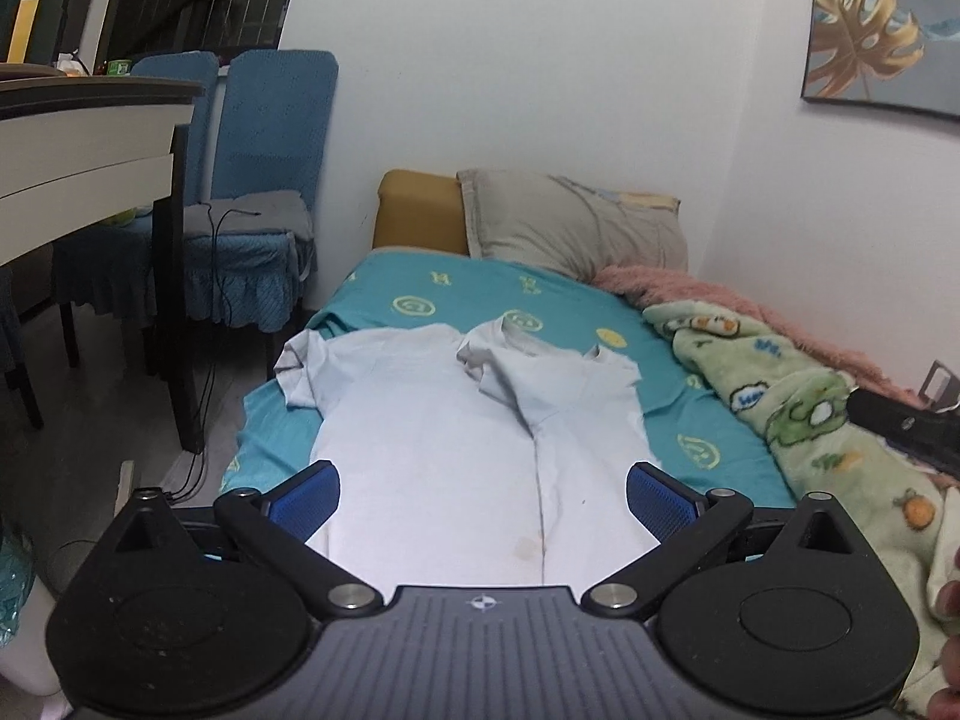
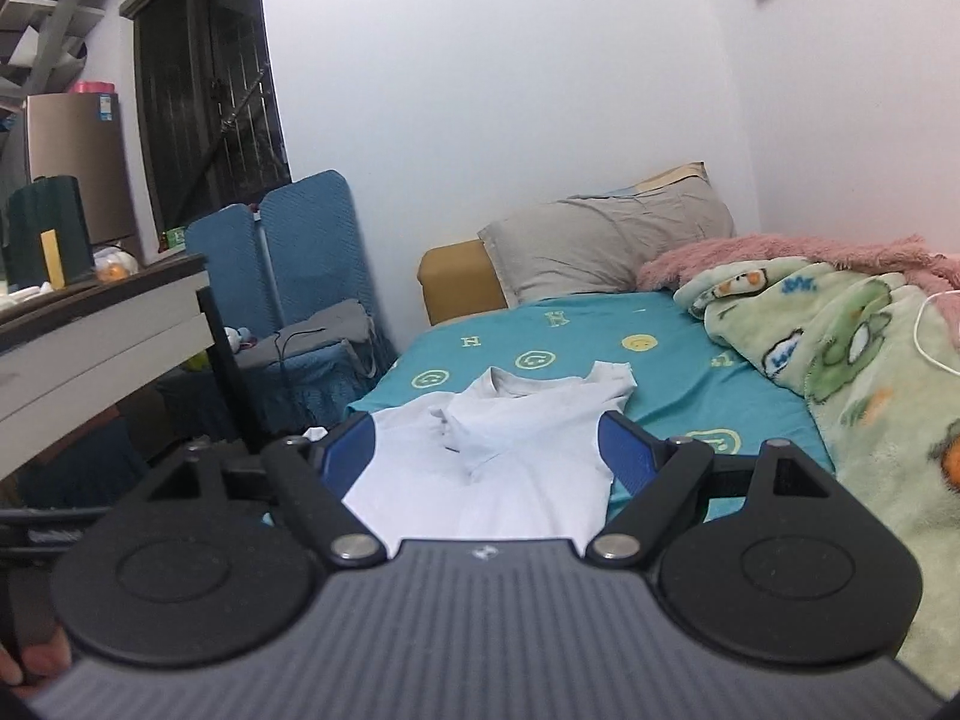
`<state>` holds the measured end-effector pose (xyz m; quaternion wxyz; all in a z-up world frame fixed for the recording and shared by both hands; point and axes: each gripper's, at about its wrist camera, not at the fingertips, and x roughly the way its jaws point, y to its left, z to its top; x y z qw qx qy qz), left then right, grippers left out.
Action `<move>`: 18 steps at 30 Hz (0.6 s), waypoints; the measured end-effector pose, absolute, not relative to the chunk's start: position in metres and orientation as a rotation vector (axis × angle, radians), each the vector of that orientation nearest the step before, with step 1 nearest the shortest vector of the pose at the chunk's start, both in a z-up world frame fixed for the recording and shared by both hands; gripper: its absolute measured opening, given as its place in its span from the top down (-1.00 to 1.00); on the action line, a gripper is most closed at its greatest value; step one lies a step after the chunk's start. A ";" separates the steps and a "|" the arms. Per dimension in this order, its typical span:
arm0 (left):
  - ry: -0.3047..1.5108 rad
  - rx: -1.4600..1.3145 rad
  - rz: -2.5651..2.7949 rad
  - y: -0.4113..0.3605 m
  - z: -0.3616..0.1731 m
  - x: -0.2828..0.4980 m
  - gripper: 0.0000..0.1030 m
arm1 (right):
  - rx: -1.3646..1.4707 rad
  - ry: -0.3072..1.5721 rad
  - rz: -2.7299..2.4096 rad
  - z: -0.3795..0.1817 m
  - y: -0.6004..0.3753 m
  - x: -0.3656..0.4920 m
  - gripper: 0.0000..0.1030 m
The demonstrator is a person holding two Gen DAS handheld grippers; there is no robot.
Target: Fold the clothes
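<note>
My left tool (image 1: 483,483) is spread wide and grasps nothing, poised over the lower part of the white shirt (image 1: 456,450); my right tool (image 2: 487,441) is likewise released, the shirt (image 2: 510,456) showing between its blue pads. The shirt lies flat on the teal bed sheet (image 1: 474,294), one side folded in; a green blanket (image 1: 828,420) is bunched just beside it, with a grey pillow (image 1: 576,222) beyond.
</note>
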<state>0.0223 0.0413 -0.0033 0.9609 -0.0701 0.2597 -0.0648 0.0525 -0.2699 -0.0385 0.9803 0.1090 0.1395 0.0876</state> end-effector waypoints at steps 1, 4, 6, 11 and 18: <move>0.541 -0.145 -0.132 0.040 -0.007 0.025 -0.99 | 0.225 0.280 0.180 -0.040 -0.272 0.053 -0.61; 0.603 -0.198 -0.114 0.046 -0.018 0.039 -0.99 | 0.268 0.293 0.182 -0.046 -0.281 0.052 -0.61; 0.646 -0.243 -0.101 0.053 -0.025 0.049 -0.99 | 0.306 0.319 0.174 -0.052 -0.288 0.053 -0.61; 0.743 -0.404 -0.063 0.080 -0.043 0.081 -0.99 | 0.339 0.386 0.154 -0.064 -0.297 0.054 -0.61; 0.838 -0.659 0.080 0.138 -0.074 0.164 -0.94 | 0.365 0.427 0.152 -0.075 -0.301 0.057 -0.61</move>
